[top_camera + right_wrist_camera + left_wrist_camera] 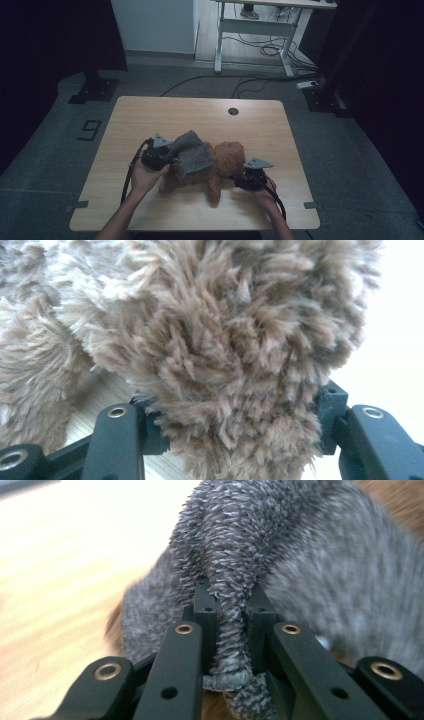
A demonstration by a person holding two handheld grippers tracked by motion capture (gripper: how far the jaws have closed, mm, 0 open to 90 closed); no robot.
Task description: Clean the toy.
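Plush bear (220,167), shaggy brown | left claw (231,615) pinches grey knit cloth (190,152) | right claw (235,425) seemingly clamps fur

The high view is dimly lit and slightly soft; the sides are lost in near-black shadow, while the wooden table (200,112) is lit evenly from above; no hard shadows are cast. In the left gripper view the tabletop is washed out by glare and blurred; the grey cloth (235,555) is sharp only near the jaws. In the right gripper view the background is overexposed to white; the brown fur (215,355) is rendered softly.
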